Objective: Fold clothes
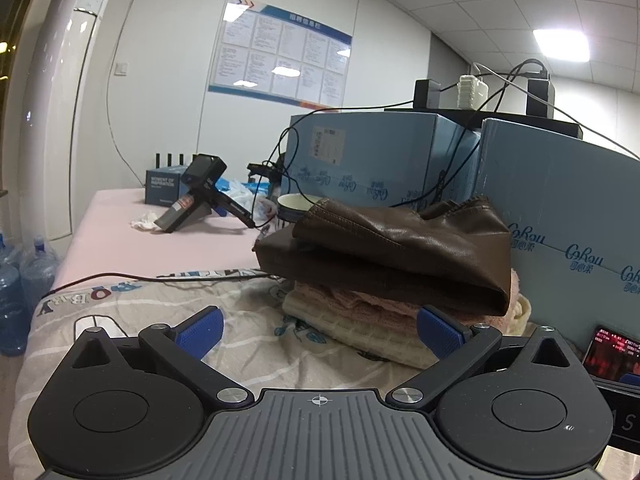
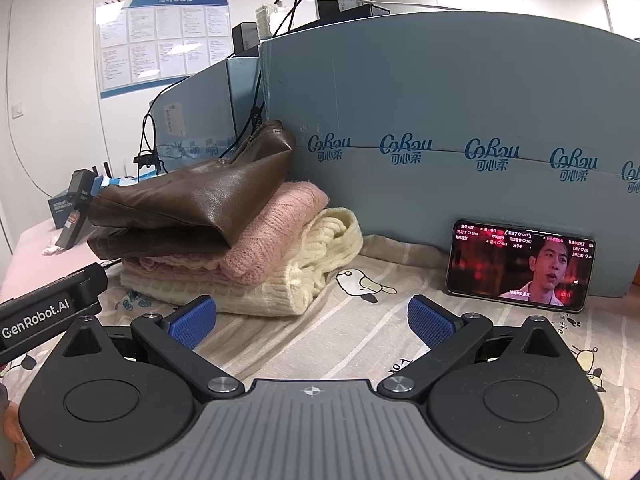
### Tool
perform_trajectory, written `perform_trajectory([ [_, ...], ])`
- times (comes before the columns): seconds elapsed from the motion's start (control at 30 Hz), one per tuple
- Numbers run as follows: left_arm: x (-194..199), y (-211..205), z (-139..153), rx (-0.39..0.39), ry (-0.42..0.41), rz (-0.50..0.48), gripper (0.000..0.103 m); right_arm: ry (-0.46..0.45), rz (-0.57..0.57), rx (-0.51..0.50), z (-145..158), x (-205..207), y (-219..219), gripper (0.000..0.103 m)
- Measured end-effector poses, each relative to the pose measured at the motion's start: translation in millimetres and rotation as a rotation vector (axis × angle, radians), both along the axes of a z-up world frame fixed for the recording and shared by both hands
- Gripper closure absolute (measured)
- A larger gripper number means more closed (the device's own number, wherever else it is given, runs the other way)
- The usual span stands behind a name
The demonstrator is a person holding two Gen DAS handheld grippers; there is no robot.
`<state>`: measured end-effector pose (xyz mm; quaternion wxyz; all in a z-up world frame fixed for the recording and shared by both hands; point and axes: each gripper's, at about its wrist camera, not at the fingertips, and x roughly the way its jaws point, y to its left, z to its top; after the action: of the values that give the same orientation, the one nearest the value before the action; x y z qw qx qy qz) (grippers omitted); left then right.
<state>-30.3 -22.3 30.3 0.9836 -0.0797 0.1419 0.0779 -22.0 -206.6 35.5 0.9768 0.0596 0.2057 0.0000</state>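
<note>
At frame centre, a brown jacket (image 2: pixel 188 204) tops folded pink (image 2: pixel 276 236) and cream (image 2: pixel 304 272) sweaters on the bedsheet (image 2: pixel 320 344); left gripper (image 1: pixel 320 330) and right gripper (image 2: pixel 312 320) both gape wide, holding nothing

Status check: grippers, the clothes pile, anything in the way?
Left gripper open, empty. Right gripper open, empty. Stack folded: brown leather garment atop pink sweater atop cream knit. Phone propped against blue box, right of stack.
</note>
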Motion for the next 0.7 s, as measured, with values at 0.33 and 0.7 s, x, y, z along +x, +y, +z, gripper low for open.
perform_trajectory([
  [0.33, 0.6, -2.8, -2.0, 0.019, -0.004, 0.022, 0.0, -0.001, -0.002, 0.002, 0.7, -0.9, -0.9, 0.0],
  [0.7, 0.9, -3.9, -2.2, 0.025, -0.008, 0.03, 0.0, 0.0, -0.002, 0.004, 0.7, -1.3, -1.0, 0.0],
])
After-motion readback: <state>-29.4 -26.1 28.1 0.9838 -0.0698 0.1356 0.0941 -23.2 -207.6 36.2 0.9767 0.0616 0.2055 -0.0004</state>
